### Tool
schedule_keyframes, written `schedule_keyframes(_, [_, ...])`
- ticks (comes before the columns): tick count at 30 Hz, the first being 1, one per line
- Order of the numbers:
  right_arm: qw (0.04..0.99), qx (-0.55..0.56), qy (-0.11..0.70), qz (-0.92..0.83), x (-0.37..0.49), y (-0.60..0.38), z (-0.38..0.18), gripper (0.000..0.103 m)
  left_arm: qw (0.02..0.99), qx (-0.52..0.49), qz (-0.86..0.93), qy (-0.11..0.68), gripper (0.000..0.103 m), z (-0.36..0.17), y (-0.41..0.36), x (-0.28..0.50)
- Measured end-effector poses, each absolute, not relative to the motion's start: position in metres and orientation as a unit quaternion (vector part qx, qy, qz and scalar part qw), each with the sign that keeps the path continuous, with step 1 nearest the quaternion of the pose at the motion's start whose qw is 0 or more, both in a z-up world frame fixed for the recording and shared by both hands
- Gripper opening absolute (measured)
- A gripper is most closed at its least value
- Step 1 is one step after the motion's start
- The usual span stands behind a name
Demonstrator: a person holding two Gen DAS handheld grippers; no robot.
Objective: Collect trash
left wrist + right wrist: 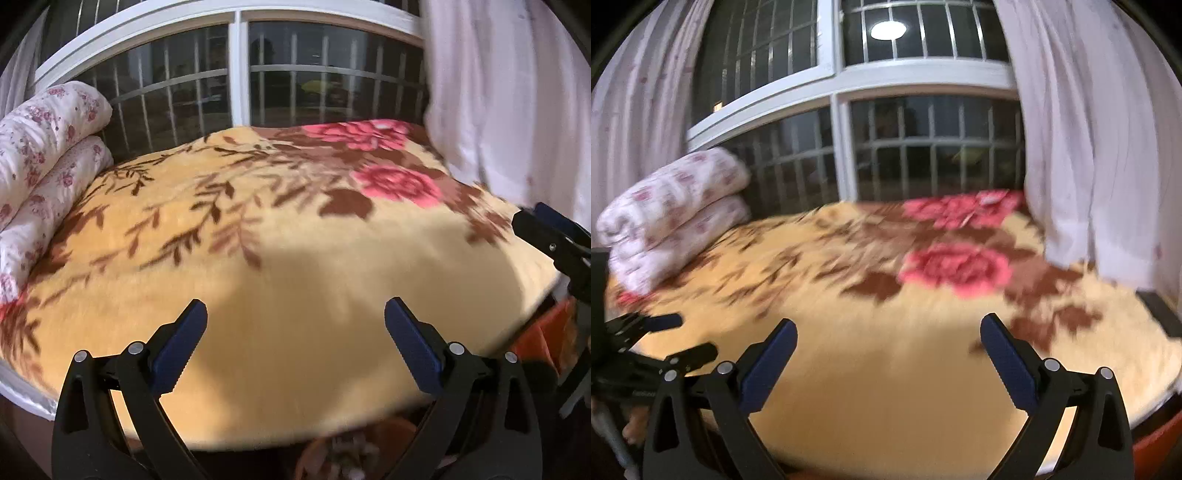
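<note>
Both grippers, left gripper point(295, 341) and right gripper point(888, 360), spread wide and empty over the bed point(314, 258); possible scrap point(991, 199) by the curtain point(1089, 166), nearer the right.

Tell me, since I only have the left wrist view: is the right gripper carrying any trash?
Observer: No. The right gripper is open, with nothing between its fingers and only the blanket beyond.
Operator: Any trash on the bed that I'm missing?
Observer: Maybe. A small pale scrap lies on the far pink flower, but it is too blurred to identify.
Operator: Where is the light coming from?
Observer: A round lamp shines high in the window.
</note>
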State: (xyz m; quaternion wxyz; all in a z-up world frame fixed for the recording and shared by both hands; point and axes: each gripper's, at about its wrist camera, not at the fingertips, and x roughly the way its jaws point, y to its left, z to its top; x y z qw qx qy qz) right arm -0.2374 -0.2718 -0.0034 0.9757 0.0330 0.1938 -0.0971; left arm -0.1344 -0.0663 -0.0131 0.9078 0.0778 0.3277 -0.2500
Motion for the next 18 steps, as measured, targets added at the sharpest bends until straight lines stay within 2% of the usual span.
schedule_keyframes(4, [0.969,0.042,0.207,-0.125,-0.178,-0.278,-0.016,0.098,0.915,0.055,-0.232,0.325,0.094,-0.016,-0.081,-0.093])
schedule_keyframes(11, [0.949,0.121,0.230,-0.177,-0.131,-0.305,-0.045,0.098,0.919,0.057,-0.202,0.333,0.094,-0.030,-0.094,-0.041])
schedule_keyframes(16, [0.923,0.162,0.297,-0.181,-0.109,-0.321,-0.074,0.098,0.905,0.032,-0.189,0.379,0.094,-0.049,-0.093,-0.011])
schedule_keyframes(18, [0.923,0.169,0.294,-0.182,-0.112,-0.323,-0.075,0.098,0.899,0.018,-0.190,0.395,0.094,-0.056,-0.090,-0.005])
